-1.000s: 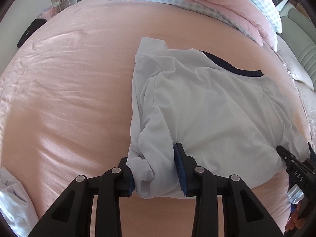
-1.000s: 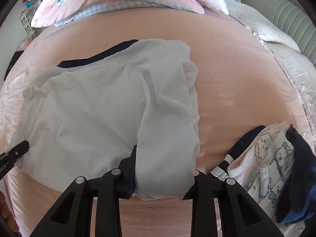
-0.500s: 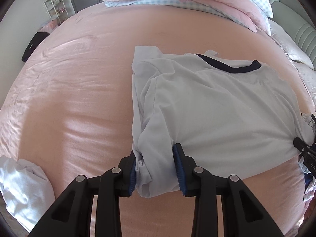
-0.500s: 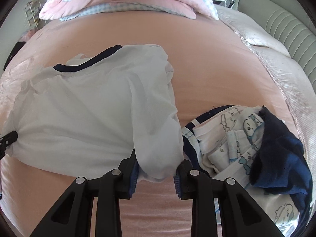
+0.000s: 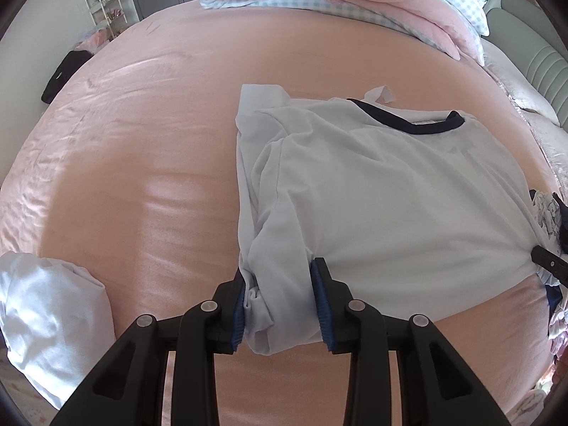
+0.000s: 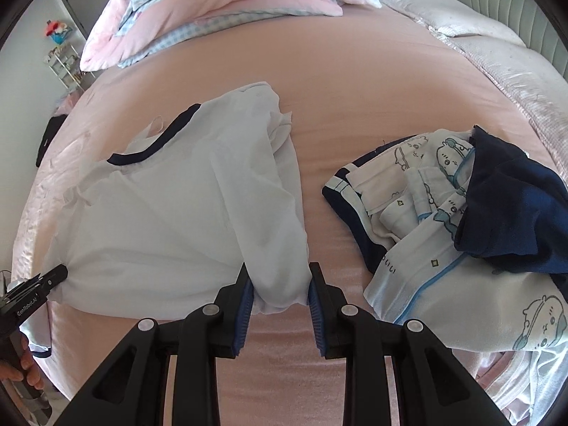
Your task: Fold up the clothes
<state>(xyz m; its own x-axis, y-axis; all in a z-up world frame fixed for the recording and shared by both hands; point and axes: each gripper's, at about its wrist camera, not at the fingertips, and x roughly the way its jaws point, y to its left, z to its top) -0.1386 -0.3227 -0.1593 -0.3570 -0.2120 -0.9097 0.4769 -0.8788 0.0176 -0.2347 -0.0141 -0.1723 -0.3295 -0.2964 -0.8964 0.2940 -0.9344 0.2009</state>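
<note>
Both my grippers — left [image 5: 280, 305], right [image 6: 280, 294] — clench the shirt [image 5: 390, 198] at its near corners, keeping the hem taut for folding.

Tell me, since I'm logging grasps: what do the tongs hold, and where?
Both hold the white navy-collared T-shirt: left tongs and right tongs at its two bottom hem corners.
</note>
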